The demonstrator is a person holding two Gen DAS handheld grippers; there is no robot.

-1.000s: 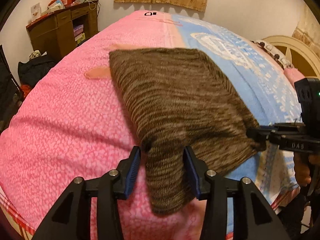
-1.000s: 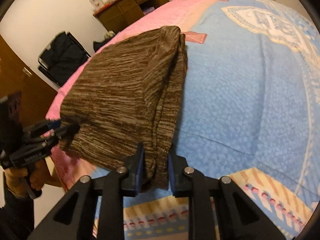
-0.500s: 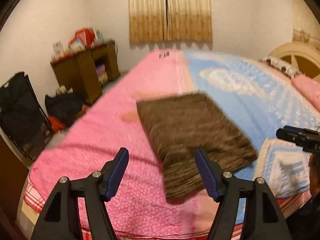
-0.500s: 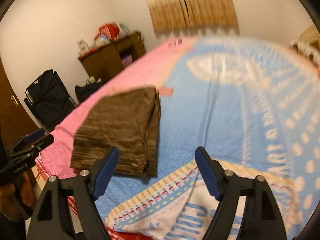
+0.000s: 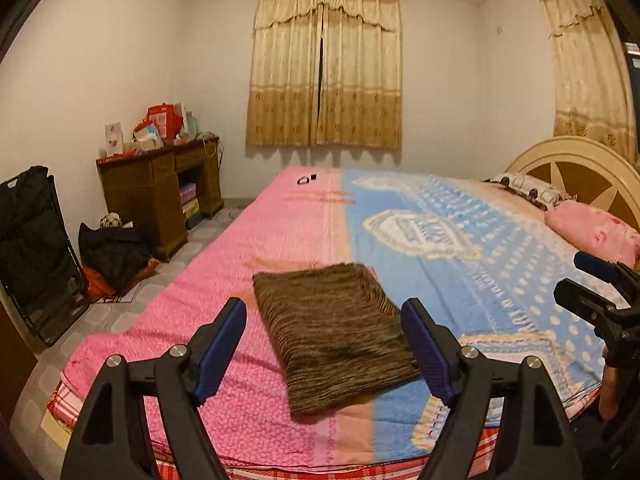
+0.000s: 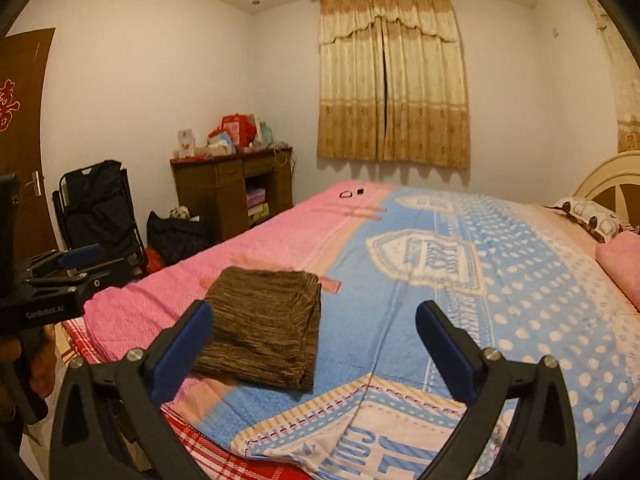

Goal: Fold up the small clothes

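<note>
Now both your grippers hang above the near edge of the bed (image 5: 224,364), jaws spread wide and holding nothing. The left gripper (image 5: 325,350) frames the garment (image 5: 334,330) almost squarely between its blue pads (image 5: 219,344); the right gripper (image 6: 314,354) looks past it, with the garment (image 6: 264,326) lying ahead and to the left, behind its left finger. So your left hand has the straighter line to the cloth, though neither gripper is touching it. The garment is a brown knit piece, already doubled into a thick rectangle, lying flat across the seam where the pink half of the cover meets the blue. Its long axis runs away from you toward the curtain (image 5: 324,68), angled a little leftward in the left view; the stacked, open edges show on its right side in the right view, the side nearer your right gripper. If another fold is wanted, I judge it should go along that long axis, near end carried to the far end, each gripper taking one near corner. If the piece counts as done, it sits clear of both grippers and can stay put.
</note>
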